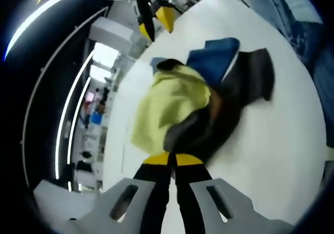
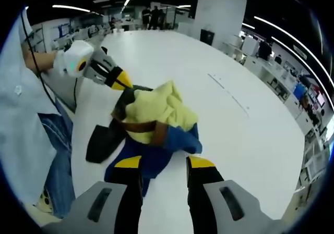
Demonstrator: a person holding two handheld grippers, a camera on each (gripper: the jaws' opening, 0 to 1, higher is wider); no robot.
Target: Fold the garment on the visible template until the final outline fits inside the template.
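Observation:
A bunched garment (image 1: pixel 175 101) with pale yellow, blue, dark grey and brown parts lies in a heap on the white table (image 1: pixel 271 140). My left gripper (image 1: pixel 172 159) has its jaws pressed together on the dark edge of the garment. In the right gripper view the garment (image 2: pixel 154 114) lies just ahead of my right gripper (image 2: pixel 164 162), whose jaws stand wide apart, with a blue flap reaching between the tips. There the left gripper (image 2: pixel 124 83) comes in from the left at the garment's dark far edge. The right gripper (image 1: pixel 155 23) shows beyond the heap, open.
The table (image 2: pixel 235 130) stretches wide and bare to the right of the garment, with a faint line (image 2: pixel 229 94) marked on it. A person in a light shirt (image 2: pixel 23 114) and jeans (image 2: pixel 57 161) stands at its left edge. Desks and shelving line the room behind.

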